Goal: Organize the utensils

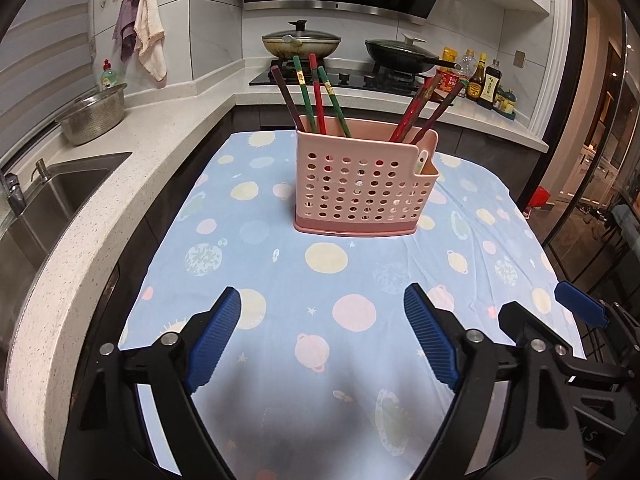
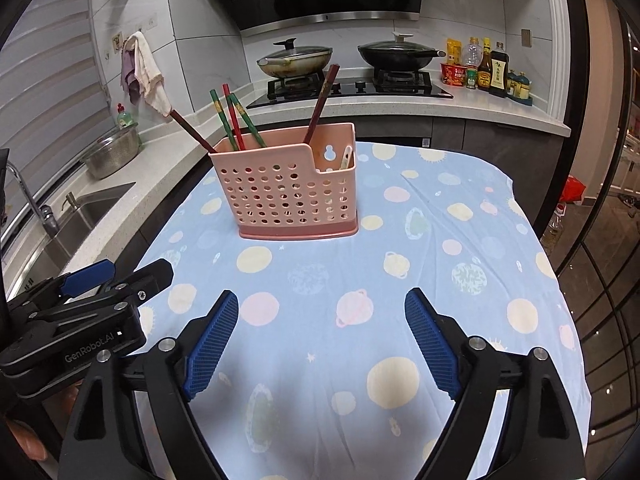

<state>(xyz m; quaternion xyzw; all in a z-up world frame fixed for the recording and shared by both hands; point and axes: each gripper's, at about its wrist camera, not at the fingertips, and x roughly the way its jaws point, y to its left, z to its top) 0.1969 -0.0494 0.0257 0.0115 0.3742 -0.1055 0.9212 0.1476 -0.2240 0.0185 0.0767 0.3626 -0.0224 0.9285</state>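
Left wrist view showed the left gripper (image 1: 322,300) spread wide and holding nothing, hovering low over the near part of the desk (image 1: 280,280), which was covered by a blue cloth printed with planets. Farther back on that cloth stood the pink utensil holder (image 1: 360,188), upright and perforated. A cluster of red and green chopsticks (image 1: 316,96) leaned in its left compartment, darker red chopsticks (image 1: 424,108) leaned in the right, and a pale utensil handle (image 1: 422,160) poked from the low front pocket. Nothing lay on the cloth between the gripper and the holder.

The right gripper (image 2: 322,300) was likewise spread wide with nothing in it, just beside the left one, whose black body filled the lower left of the right wrist view.

Around the desk, a steel colander (image 1: 94,114) sat on the counter to the left above a sink (image 1: 52,200), with towels (image 1: 144,28) hanging on the wall. Behind the holder, two lidded pans (image 2: 348,58) rested on the stove, and sauce bottles (image 2: 486,66) were grouped to their right.
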